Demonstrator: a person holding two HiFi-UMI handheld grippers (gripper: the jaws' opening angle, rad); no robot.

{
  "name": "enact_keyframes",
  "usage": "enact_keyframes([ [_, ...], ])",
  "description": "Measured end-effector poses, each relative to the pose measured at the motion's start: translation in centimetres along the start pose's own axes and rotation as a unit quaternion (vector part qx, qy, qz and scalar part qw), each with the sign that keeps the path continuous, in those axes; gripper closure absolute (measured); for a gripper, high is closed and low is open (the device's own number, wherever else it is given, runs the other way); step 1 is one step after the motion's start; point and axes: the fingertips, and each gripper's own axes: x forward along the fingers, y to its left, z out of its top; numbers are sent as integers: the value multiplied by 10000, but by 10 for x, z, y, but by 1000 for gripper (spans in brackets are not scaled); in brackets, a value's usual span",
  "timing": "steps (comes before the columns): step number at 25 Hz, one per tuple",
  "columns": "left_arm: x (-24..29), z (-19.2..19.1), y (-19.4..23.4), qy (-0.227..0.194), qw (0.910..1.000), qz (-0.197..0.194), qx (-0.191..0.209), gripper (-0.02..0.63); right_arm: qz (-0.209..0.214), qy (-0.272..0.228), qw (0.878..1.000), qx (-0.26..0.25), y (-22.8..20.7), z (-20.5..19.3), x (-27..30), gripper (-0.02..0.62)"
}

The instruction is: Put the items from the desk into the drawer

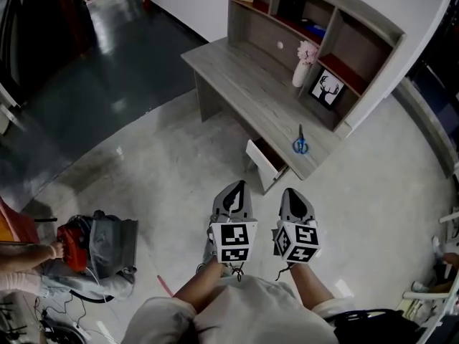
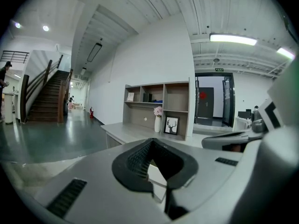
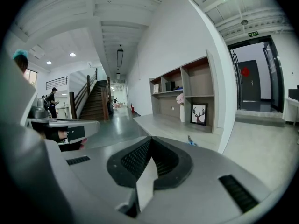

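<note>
We've got the blue-handled scissors (image 1: 300,143) lying flat on the tabletop (image 1: 237,74), out toward its near end, and right below that end the drawer (image 1: 264,165) hangs pulled open, its pale front facing out over the floor (image 1: 158,170). Further back along the same tabletop a white vase (image 1: 302,72) of pink flowers stands upright, and just beside it the framed deer picture (image 1: 327,89) stands at the foot of the shelf unit (image 1: 337,27) that rises off the back of the desk. We can't make out what sits in the upper compartments. Now the tools: both are held side by side over bare floor, well short of the desk, noses pointing toward the open drawer. The left gripper (image 1: 240,185) shows its fingers (image 2: 135,160) pressed together, the black ribbed pads meeting at the tip with nothing between them. The right gripper (image 1: 290,190) is the same story, with its fingers (image 3: 135,158) pressed tight and nothing pinched, and its own view looks straight down the tabletop to the scissors, vase and picture. Off to the left, well away, a red bag (image 1: 72,244) and grey gear sit on the floor, and the left gripper view catches a staircase (image 2: 46,97) across the hall.
</note>
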Motion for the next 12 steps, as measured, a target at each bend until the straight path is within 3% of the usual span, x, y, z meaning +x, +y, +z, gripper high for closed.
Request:
enact_keyframes([
  [12, 64, 22, 56, 100, 9997, -215, 26, 609, -112, 54, 9999, 4, 25, 32, 78, 597],
])
